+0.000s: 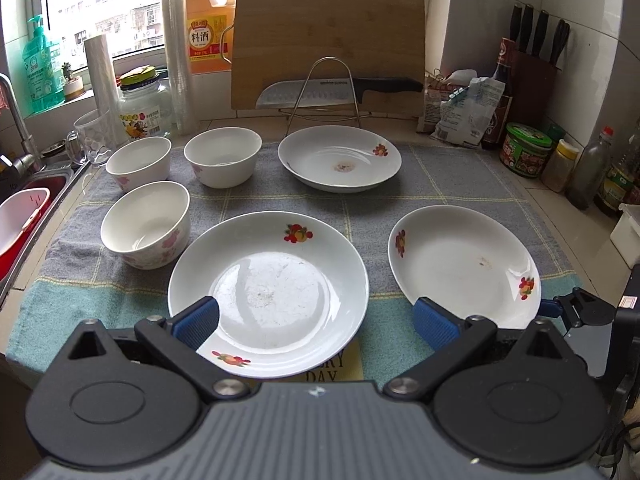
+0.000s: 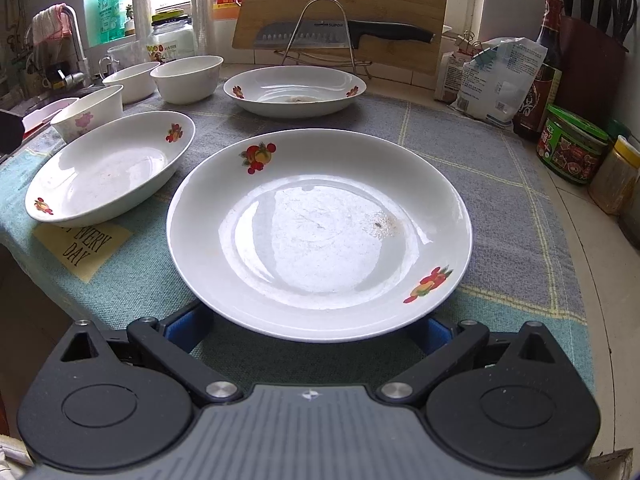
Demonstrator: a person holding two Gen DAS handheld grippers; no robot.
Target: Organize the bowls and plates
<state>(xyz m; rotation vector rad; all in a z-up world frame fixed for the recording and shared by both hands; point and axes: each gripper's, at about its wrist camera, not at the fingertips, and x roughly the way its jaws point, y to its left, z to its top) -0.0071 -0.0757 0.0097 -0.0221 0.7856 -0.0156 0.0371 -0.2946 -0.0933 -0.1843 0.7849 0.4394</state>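
- We find three plates and three bowls laid singly on a cloth [image 1: 460, 184] over the worktop; nothing is stacked yet.
- Left tongs [image 1: 316, 320]: spread wide, holding nothing. The centre plate [image 1: 268, 292] lies straight ahead, its near rim between the blue pads [image 1: 198, 320].
- Right tongs [image 2: 312, 330]: spread, holding nothing. The right plate [image 2: 320, 232] lies straight ahead; its near rim overhangs and hides the pad tips, so we cannot tell whether they touch it.
- The far plate [image 1: 340, 158] sits at the back, well apart from both tongs, before a rack holding a knife [image 1: 320, 90].
- The bowls [image 1: 146, 224] cluster at the left rear, nearer the left tongs.
- The plates are round, so no long axis governs the approach; only the rim's nearness does.
- In our judgement each hand is squared to its own plate, and the right is the closer to a rim grasp.
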